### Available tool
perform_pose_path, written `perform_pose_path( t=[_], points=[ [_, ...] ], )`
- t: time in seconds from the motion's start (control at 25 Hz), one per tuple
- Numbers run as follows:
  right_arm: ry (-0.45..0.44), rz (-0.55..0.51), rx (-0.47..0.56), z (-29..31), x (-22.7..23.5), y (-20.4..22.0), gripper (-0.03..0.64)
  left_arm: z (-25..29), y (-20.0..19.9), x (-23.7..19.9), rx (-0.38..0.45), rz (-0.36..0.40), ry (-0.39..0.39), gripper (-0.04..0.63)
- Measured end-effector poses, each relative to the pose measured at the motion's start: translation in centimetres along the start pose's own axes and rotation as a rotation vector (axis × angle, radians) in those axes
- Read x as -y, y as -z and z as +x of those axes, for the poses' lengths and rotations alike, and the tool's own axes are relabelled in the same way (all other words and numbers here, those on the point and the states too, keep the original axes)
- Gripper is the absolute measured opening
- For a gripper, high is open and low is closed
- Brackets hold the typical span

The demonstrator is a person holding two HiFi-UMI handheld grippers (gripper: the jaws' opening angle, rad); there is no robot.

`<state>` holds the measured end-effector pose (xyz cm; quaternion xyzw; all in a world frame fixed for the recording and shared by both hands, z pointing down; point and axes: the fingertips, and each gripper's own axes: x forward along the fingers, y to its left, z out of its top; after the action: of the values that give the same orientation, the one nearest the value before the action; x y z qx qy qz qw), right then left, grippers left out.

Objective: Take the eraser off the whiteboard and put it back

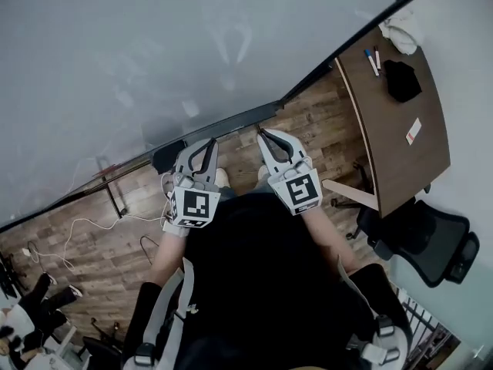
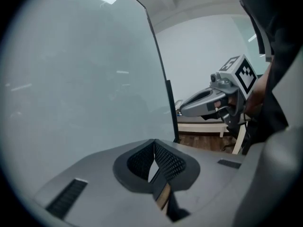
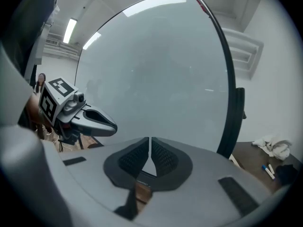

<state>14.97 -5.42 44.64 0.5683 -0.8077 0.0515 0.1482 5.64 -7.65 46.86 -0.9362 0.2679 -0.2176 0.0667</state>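
The whiteboard [image 1: 154, 60] fills the upper left of the head view, and I see no eraser on its face. My left gripper [image 1: 209, 142] and right gripper [image 1: 262, 132] hang side by side, pointing at the board's lower edge and short of it. Both are shut with nothing between the jaws. In the left gripper view the left gripper [image 2: 154, 141] faces the blank whiteboard [image 2: 85, 79], with the right gripper [image 2: 183, 109] alongside. In the right gripper view the right gripper [image 3: 150, 139] faces the whiteboard [image 3: 156, 65]. A black block [image 1: 402, 79] lies on the desk; I cannot tell whether it is the eraser.
A brown desk [image 1: 393, 153] stands right of the board with two markers [image 1: 373, 58], a white cloth [image 1: 400, 31] and a small card [image 1: 414, 131]. A black office chair [image 1: 431, 237] is beside it. Cables [image 1: 77, 226] trail over the wooden floor at left.
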Motion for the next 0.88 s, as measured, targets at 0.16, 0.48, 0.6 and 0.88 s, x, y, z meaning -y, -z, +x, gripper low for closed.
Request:
perform_pose_path(
  t=[0.16, 0.48, 0.6, 0.88],
  points=[
    [-0.081, -0.029, -0.011, 1.5, -0.3, -0.2, 0.028, -1.0, 2.3, -1.8, -0.07, 0.003, -0.101, 0.002],
    [-0.21, -0.082, -0.044, 3.6, -1.6, 0.3, 0.028, -2.5, 8.0, -3.7, -0.227, 0.063, -0.216, 0.002],
    [-0.24, -0.09, -0.063, 4.3, -2.2, 0.7, 0.028, -2.9, 10.3, -4.0, -0.289, 0.098, -0.239, 0.002],
    [-0.281, -0.109, -0.1, 4.4, -2.9, 2.0, 0.028, -3.6, 14.7, -3.7, -0.388, 0.154, -0.271, 0.042]
  ],
)
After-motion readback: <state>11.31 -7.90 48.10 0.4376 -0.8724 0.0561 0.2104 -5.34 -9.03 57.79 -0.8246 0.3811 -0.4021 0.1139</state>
